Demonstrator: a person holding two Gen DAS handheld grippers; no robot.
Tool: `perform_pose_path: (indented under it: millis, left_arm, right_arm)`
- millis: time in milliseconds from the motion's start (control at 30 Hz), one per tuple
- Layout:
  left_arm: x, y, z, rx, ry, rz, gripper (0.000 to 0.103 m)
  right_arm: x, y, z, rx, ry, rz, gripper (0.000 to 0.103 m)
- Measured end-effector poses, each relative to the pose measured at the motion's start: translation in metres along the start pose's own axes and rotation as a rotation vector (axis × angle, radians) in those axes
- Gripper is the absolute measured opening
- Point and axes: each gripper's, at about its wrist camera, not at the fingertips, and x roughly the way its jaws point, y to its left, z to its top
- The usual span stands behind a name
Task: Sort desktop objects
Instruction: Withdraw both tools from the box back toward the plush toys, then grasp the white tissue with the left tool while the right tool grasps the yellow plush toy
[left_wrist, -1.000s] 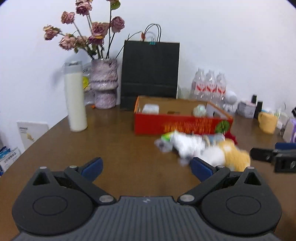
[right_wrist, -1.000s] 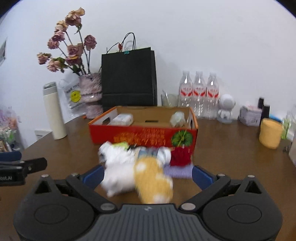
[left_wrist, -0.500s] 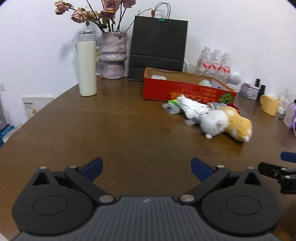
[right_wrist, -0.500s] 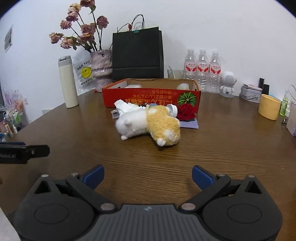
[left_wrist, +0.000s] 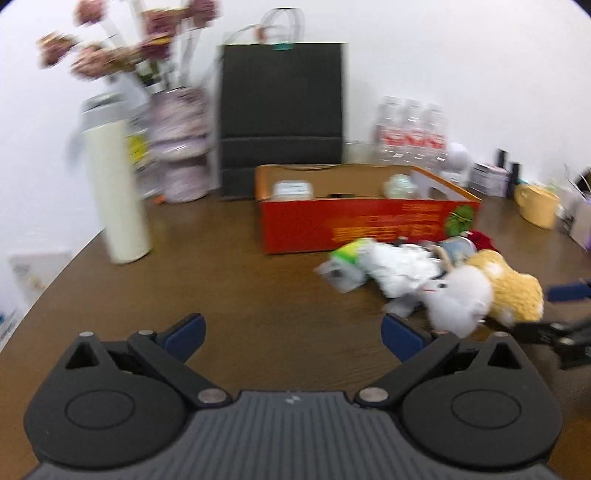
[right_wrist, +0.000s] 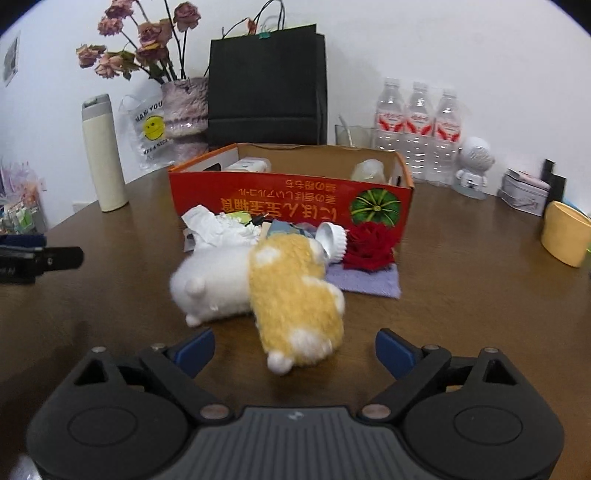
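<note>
A yellow and white plush toy (right_wrist: 295, 295) lies beside a white plush toy (right_wrist: 214, 284) on the brown table, in front of a red cardboard box (right_wrist: 291, 203). Crumpled white paper (right_wrist: 214, 229), a white cap (right_wrist: 334, 242), a red rose (right_wrist: 369, 245) and a purple cloth (right_wrist: 365, 282) lie among them. My right gripper (right_wrist: 295, 350) is open, its fingers just short of the yellow plush. My left gripper (left_wrist: 291, 332) is open and empty over bare table, left of the pile (left_wrist: 443, 280). The right gripper's tip shows in the left wrist view (left_wrist: 565, 317).
A cream thermos (right_wrist: 103, 155), a vase of dried roses (right_wrist: 184, 107) and a black paper bag (right_wrist: 266, 85) stand at the back. Three water bottles (right_wrist: 419, 129), a white robot figure (right_wrist: 474, 166), a tin (right_wrist: 524, 190) and a yellow cup (right_wrist: 567, 238) stand at the right.
Both grippers have moved forward toward the pile after being drawn back; the plush toys now sit close before the right gripper. Both stay open.
</note>
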Motion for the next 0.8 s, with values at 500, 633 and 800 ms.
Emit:
perform_pose_path:
  millis: [500, 633, 800]
  left_arm:
    - [0.113, -0.056, 0.052, 0.016, 0.080, -0.194, 0.024]
    - [0.093, -0.049, 0.053, -0.066, 0.040, -0.191, 0.008]
    - [0.033, -0.029, 0.068, -0.123, -0.074, -0.195, 0.006]
  right_arm:
    - [-0.044, -0.030, -0.016, 0.036, -0.114, 0.040, 0.046]
    - [-0.049, -0.032, -0.012, 0.033, -0.131, 0.048, 0.046]
    - [-0.059, -0.022, -0.006, 0.038, -0.169, 0.072, 0.042]
